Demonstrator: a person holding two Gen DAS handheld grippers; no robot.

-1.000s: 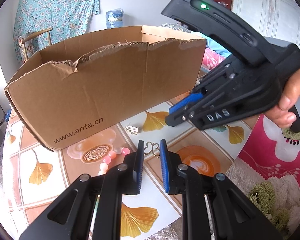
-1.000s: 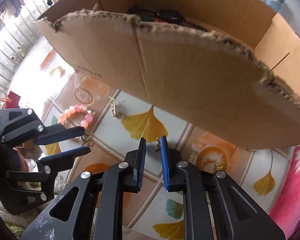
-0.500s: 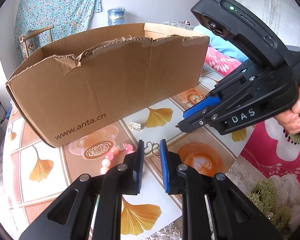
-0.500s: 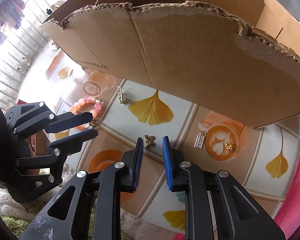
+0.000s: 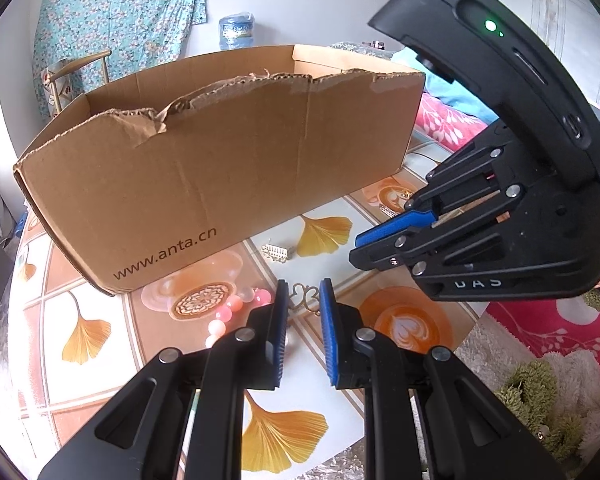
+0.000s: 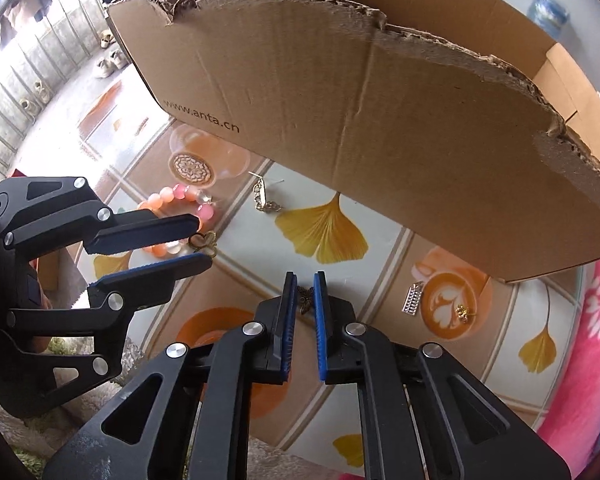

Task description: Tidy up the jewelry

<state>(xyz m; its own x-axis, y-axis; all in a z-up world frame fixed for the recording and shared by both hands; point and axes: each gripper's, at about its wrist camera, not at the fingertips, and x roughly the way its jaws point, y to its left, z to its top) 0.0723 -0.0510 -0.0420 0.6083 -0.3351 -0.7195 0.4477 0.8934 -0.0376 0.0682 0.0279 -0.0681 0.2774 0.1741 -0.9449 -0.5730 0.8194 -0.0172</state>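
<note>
On the table my left gripper is shut on a gold openwork charm, which sits between its blue pads; it also shows as the left gripper in the right wrist view. My right gripper points steeply down with its jaws closing, a small bronze butterfly charm pinched between the pads. In the left wrist view the right gripper hangs at the right, held by a hand. A torn cardboard box stands just behind both. A pink bead bracelet lies left of the charms.
A silver bar earring lies by the box's front wall, another silver earring and a small gold stud at the right. The table top has a ginkgo-leaf print. A shaggy rug lies beyond its edge.
The right gripper shifted back from the box and over the butterfly charm, and its jaws narrowed onto it. The left gripper has kept still with its charm.
</note>
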